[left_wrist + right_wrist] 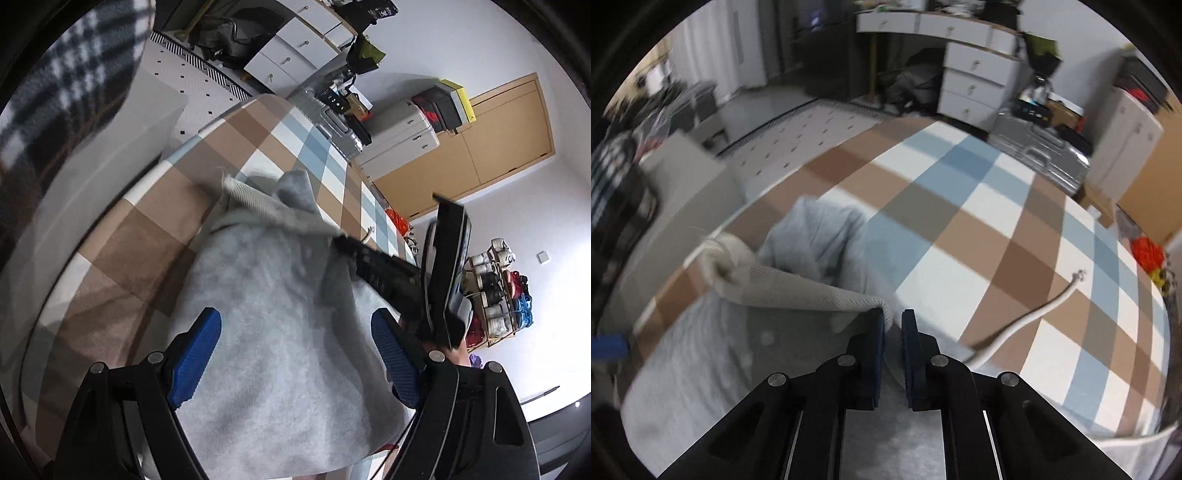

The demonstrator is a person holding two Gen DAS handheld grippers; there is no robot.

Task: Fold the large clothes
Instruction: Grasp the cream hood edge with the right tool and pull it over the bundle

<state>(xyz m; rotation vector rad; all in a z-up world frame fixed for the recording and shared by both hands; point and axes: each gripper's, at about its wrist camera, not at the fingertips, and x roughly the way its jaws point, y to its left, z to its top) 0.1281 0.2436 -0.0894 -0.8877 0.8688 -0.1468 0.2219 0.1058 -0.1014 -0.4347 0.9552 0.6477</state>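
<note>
1. On the checked bed cover (pixel 979 221), a grey hoodie (pixel 266 332) lay bunched near the left edge, its ribbed hem (pixel 798 288) lifted and its white drawcord (pixel 1027 317) trailing out to the right across the checks.

2. By the look of it, the step in hand was the taking of a fold edge: the right claw (pixel 893 325) had come down at the near end of the hem, at the point where the ribbing met the softer grey fleece.

3. Its jaws stood nearly together, with only a narrow slit between the blue pads (pixel 910 332). Grey cloth showed in that slit and against the left pad, so it seemed to have pinched the hem's corner, though blur left the depth of the bite unclear.

4. The left claw (pixel 295 354) hung above the near body of the hoodie with its jaws wide apart. Its pads (pixel 195 358) stood either side of the fleece without pressing on it, and it held nothing.

5. Seen from the left claw, the right one appeared as a dark bar reaching onto the cloth at the right.

6. The next move probably called for a second hold by the left claw, then for both to carry the edge over evenly, keeping the drawcord from being trapped in the fold.
</note>
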